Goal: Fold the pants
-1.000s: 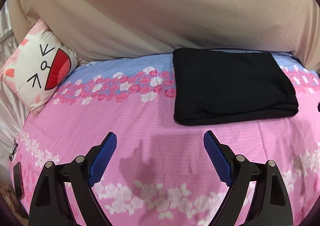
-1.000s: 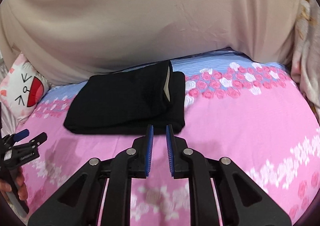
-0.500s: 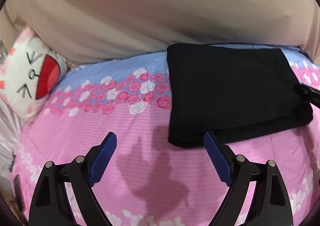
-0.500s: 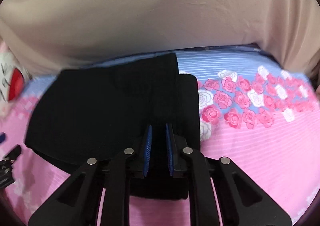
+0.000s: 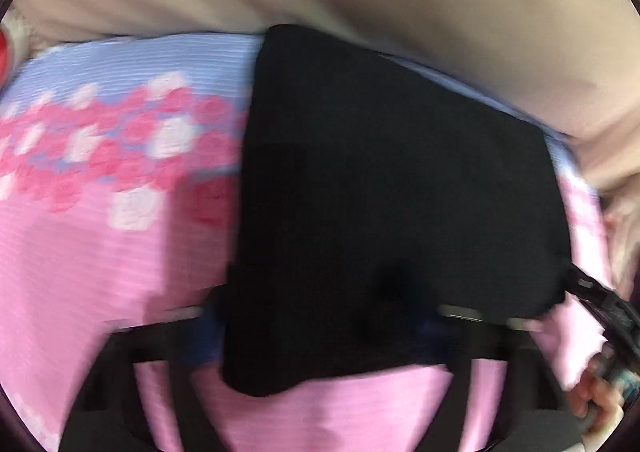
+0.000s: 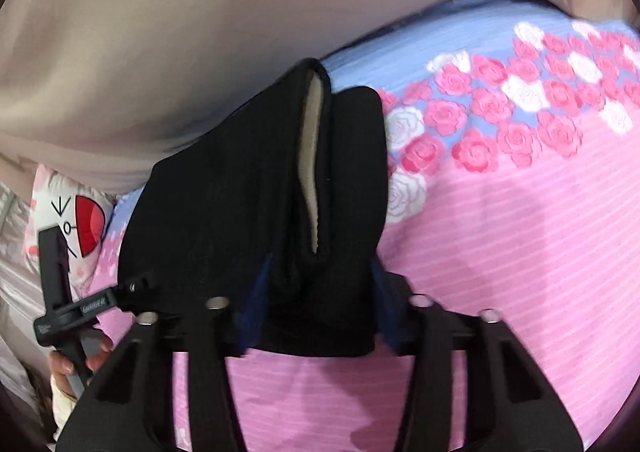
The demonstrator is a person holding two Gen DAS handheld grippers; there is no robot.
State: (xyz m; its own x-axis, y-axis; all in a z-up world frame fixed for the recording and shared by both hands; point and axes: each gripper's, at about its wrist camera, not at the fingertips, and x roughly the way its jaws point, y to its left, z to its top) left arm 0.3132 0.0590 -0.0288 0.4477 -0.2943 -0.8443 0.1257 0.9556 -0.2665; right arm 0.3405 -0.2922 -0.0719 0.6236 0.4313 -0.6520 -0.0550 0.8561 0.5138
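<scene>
your right claw is spread wide, fingers straddling the near edge of the folded black pants on the bed. your left claw also looks wide around the pants' near-left corner, but that view is blurred.

Black plastic right claw with blue ribbed pads, silver screws, apparently bare-skinned fingers.

Bedroom: rose-print bedsheet, cartoon pillow.
</scene>
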